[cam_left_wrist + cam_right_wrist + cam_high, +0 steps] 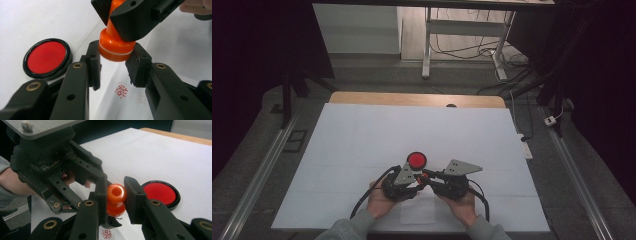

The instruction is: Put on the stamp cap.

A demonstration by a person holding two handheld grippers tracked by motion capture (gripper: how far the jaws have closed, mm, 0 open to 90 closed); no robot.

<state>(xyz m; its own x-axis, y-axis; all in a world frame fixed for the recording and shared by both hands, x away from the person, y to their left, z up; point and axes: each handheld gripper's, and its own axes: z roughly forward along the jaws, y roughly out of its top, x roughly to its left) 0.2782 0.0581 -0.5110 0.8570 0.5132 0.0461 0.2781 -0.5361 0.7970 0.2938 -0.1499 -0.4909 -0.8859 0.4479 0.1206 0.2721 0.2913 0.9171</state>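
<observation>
At the lower centre of the left gripper view lies a red seal print (121,90) on the white paper sheet (172,47). Above it, the right gripper (115,193) clamps the glossy orange plastic stamp (115,47); the left gripper (113,66) brackets its base, jaws parted, seemingly just touching. Best lift straight to avoid smudging. Upper left sits the round red ink pad (47,58).

My worktop (362,125) wears a white sheet, wood showing at its far edge. Beyond it I see grey floor (377,75), a white-legged desk (428,45), tangled cables (472,50), dark surroundings.
</observation>
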